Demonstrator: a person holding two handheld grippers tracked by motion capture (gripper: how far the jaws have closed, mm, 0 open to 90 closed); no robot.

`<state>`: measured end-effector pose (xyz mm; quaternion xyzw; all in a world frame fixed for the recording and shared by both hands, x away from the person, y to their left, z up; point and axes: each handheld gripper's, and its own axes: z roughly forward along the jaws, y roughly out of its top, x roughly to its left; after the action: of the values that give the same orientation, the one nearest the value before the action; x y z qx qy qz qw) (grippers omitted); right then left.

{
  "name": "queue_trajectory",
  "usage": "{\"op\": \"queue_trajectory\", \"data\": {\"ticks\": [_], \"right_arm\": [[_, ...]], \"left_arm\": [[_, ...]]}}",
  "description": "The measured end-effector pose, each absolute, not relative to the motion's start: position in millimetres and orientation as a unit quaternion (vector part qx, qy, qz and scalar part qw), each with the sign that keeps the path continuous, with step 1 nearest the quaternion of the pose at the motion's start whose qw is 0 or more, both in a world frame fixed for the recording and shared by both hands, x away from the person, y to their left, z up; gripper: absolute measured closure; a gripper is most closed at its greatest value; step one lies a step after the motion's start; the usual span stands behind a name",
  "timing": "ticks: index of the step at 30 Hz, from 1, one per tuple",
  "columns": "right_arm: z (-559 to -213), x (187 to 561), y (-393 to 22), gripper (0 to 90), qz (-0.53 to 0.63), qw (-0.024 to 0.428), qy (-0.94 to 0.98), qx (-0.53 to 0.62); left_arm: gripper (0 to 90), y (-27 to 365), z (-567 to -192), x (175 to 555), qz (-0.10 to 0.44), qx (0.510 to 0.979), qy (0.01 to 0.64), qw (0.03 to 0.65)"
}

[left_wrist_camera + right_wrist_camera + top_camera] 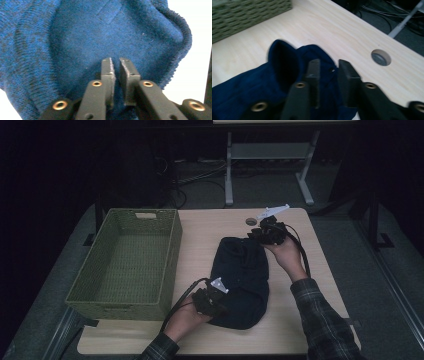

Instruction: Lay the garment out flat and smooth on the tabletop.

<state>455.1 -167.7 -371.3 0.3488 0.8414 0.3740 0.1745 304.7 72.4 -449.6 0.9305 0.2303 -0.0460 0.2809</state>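
Seen from above, at left of the frame: green woven basket (125, 262) resting on the pale wooden surface (200, 235). At centre: dark blue knitted garment (241, 280) lying bunched on that surface, beside the basket but apart from it. At lower centre: left hand-held gripper (216, 306) at the garment's near edge, jaws slightly apart with fabric between. At upper right: right hand-held gripper (256, 234) at the garment's far edge, jaws apart, astride the cloth. Just beyond: round cable hole (251, 221).
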Motion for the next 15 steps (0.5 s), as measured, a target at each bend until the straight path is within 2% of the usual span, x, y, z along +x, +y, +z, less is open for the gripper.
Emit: {"op": "queue_trajectory", "data": {"ticks": [2, 6, 11, 15], "right_arm": [[-372.1, 445.8, -171.1, 80.3, 0.373, 0.173, 0.843, 0.347], [-376.4, 427.5, -179.2, 88.8, 0.373, 0.167, 0.848, 0.338], [-383.2, 407.6, -191.3, 89.9, 0.377, 0.156, 0.847, 0.340], [-388.2, 390.5, -199.2, 89.9, 0.380, 0.149, 0.847, 0.341]], "left_arm": [[76.5, 71.0, -448.7, 304.1, -0.047, 0.931, 0.229, 0.281], [69.0, 70.7, -442.0, 301.9, -0.042, 0.928, 0.230, 0.290], [61.7, 72.9, -423.3, 300.9, -0.027, 0.924, 0.220, 0.311], [62.1, 74.1, -409.5, 303.3, -0.001, 0.923, 0.219, 0.316]]}}
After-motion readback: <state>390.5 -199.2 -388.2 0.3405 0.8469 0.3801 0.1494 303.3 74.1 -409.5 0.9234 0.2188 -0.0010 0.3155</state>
